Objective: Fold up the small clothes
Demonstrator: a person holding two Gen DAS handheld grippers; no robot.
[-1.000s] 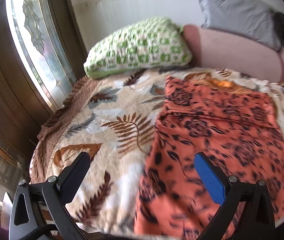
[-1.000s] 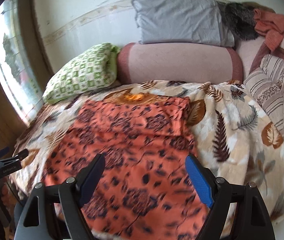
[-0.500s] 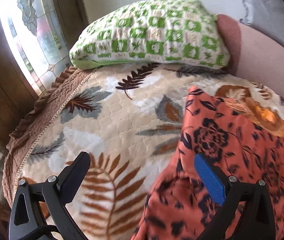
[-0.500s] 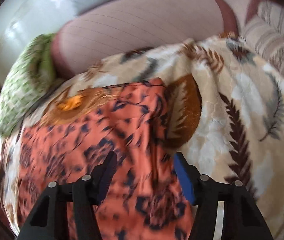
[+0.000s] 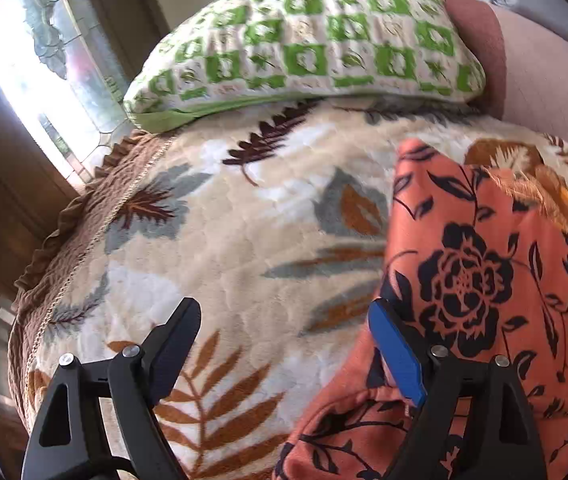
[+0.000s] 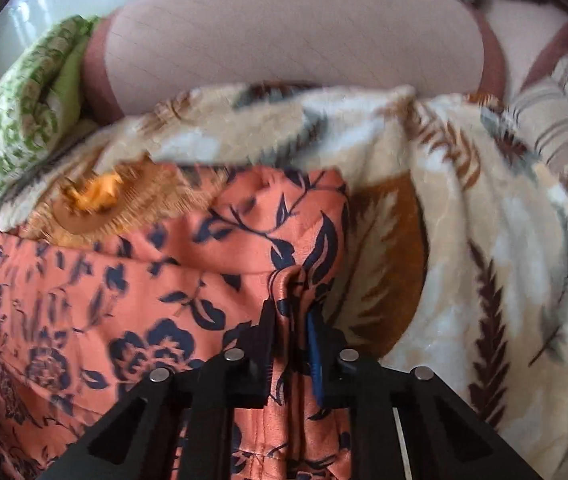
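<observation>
Right hand-held gripper (image 6: pixel 290 316) closing on orange garment (image 6: pixel 123 300).

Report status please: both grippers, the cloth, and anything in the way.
Right gripper closing, pinching a fold of the orange cloth. Left gripper wide, closing, cloth edge by its blue finger, no grip yet. Nothing in the way.
</observation>
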